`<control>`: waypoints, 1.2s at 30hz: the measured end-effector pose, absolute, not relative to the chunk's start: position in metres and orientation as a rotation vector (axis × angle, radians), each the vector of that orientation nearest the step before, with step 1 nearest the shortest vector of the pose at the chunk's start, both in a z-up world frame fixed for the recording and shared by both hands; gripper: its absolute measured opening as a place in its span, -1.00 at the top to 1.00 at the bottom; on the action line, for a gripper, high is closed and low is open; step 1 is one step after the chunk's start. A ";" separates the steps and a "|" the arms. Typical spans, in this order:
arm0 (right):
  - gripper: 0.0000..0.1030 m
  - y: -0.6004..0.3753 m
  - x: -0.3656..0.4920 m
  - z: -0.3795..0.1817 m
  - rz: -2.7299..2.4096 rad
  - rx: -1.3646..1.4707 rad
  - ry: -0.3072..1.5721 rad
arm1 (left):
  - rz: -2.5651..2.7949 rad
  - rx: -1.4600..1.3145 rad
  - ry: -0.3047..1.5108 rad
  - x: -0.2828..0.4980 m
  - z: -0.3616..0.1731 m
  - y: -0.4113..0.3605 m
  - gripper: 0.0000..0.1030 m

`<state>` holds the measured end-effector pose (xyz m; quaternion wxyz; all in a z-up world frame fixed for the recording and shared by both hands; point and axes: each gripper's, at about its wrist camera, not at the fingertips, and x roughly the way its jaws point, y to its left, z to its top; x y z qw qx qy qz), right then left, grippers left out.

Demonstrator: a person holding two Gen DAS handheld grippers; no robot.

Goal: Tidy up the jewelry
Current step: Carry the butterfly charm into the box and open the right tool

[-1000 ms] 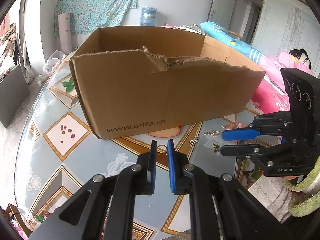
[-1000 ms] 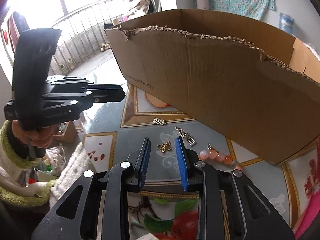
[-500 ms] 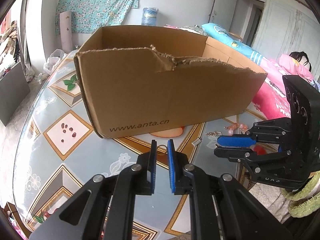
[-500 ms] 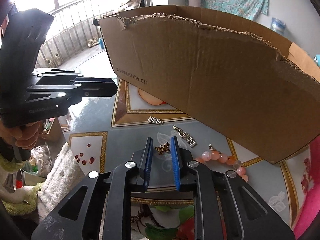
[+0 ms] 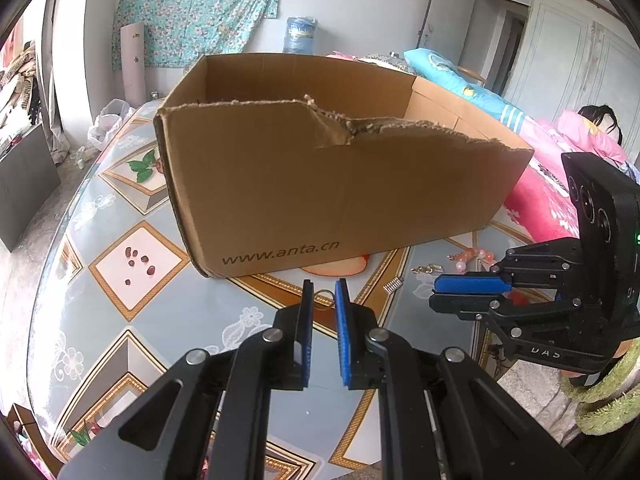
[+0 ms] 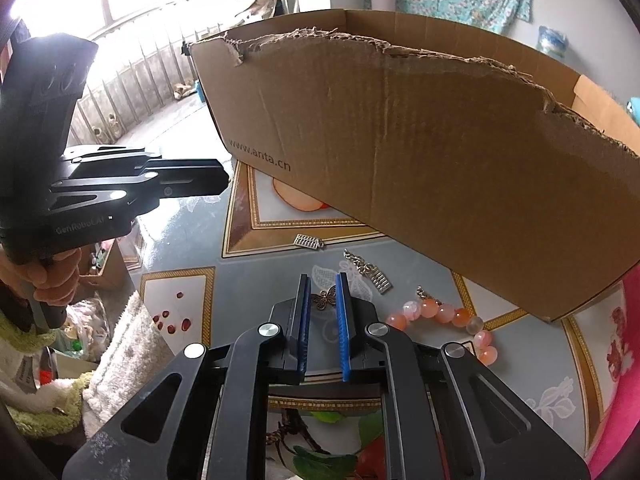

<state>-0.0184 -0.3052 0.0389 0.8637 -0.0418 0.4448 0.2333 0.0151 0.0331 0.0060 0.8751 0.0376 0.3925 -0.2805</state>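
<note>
in the left wrist view, the left gripper (image 5: 322, 292) sits at bottom centre, its blue-padded jaws drawn close together with a thin ring (image 5: 323, 295) showing in the narrow gap at the tips — the pads appear to pinch it, though the contact itself is too small to make out. behind it, filling the middle of the frame, stands an open cardboard box (image 5: 320, 184) with a torn top edge and "www.anta.cn" printed low on its near wall. it rests on a table (image 5: 120, 272) covered in a patterned cloth. at right the right gripper (image 5: 466, 291) reaches in from the frame edge, jaws nearly together. just beyond it, near the box's lower right corner, lie pink beads (image 5: 472, 257), a small chain piece (image 5: 428, 269) and a little ribbed charm (image 5: 392, 285).

in the right wrist view, the right gripper (image 6: 323, 296) is at bottom centre, its jaws brought in on a bronze butterfly charm (image 6: 325, 298), wings touching both pads. to its right on the table (image 6: 192, 240) lie a silver abacus-like charm on a chain (image 6: 370, 272) and a pink bead bracelet (image 6: 444, 316); another small abacus charm (image 6: 309, 241) lies higher, near the box (image 6: 420, 160). at the left edge a hand (image 6: 48, 276) holds the left gripper (image 6: 218, 179), seen side-on with its jaws pressed close.
</note>
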 end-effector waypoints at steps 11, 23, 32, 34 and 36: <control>0.80 -0.320 -0.026 0.055 0.526 -0.029 0.879 | -0.585 0.072 0.793 0.004 0.019 0.035 0.80; 0.80 -0.372 -0.043 0.121 0.569 0.115 0.681 | -0.680 0.042 0.655 -0.021 0.087 0.029 0.80; 0.80 -0.408 0.027 0.157 0.532 0.174 0.706 | -0.742 0.038 0.671 0.027 0.116 -0.020 0.80; 0.80 -0.413 0.050 0.156 0.503 0.161 0.767 | -0.754 0.023 0.733 0.047 0.112 -0.035 0.80; 0.80 -0.415 0.071 0.151 0.486 0.162 0.832 | -0.759 0.013 0.783 0.065 0.106 -0.049 0.80</control>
